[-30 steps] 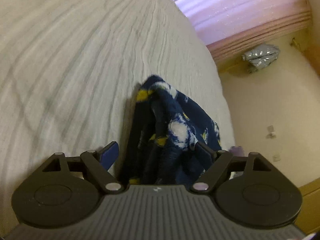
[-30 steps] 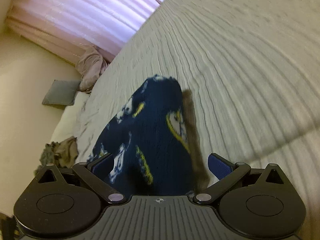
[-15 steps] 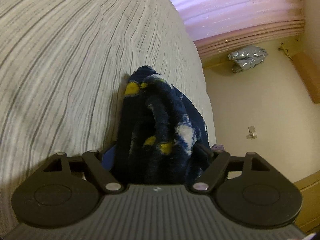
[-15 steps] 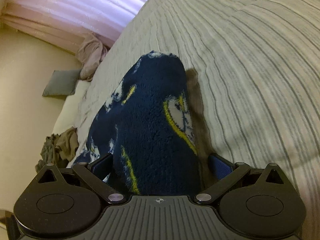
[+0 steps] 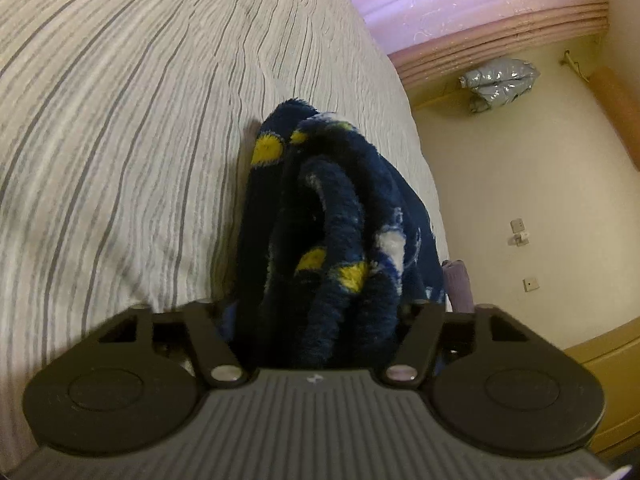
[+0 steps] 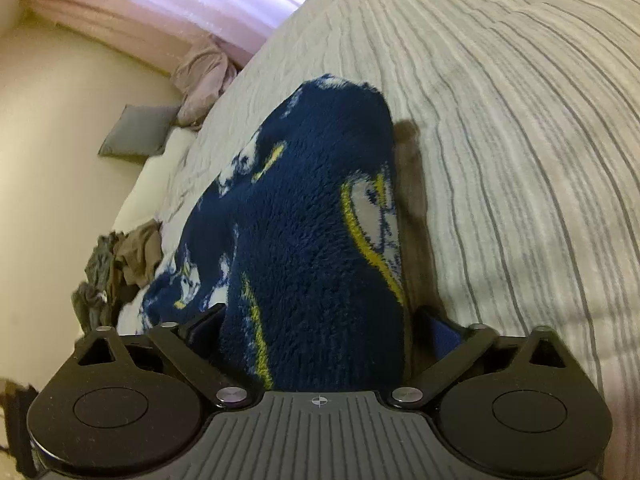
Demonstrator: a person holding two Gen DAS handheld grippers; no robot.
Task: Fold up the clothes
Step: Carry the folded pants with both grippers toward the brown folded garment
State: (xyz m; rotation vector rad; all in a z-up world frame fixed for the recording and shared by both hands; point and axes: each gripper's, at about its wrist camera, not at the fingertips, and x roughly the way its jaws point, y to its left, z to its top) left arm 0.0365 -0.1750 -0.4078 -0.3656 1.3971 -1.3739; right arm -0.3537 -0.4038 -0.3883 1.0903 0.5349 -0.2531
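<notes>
Bed (image 5: 120,120) with grey-striped cover (image 6: 520,120): fills most of both wrist views and carries the garment. Pink curtain (image 5: 460,12) hangs at the far side of the room; pale floor (image 5: 520,200) lies beside the bed.

Navy fleece garment (image 6: 312,240), patterned in white and yellow: bunched in thick folds (image 5: 328,240) near the bed's edge, rising from between each pair of tongs toward the middle of the cover. It casts a dark shadow on the stripes at its right side in the right wrist view.

Left tongs (image 5: 320,316): angled downward toward the bed, jaws just closing in, with several fleece folds packed between them; the pads are almost wholly hidden by the pile, so whether they press on the cloth cannot be told.

Right tongs (image 6: 320,320): likewise tilted down, jaws just closing in, a broad fold of the garment between them. The blue pad on the right (image 6: 444,332) stands slightly apart from the cloth; the left pad lies against it.

Minor items: grey cushion (image 6: 136,130) and pinkish bundle (image 6: 204,80) on the floor by the curtain; heap of drab clothes (image 6: 116,264) at the bed's edge; silver bag (image 5: 496,82) by the wall.
</notes>
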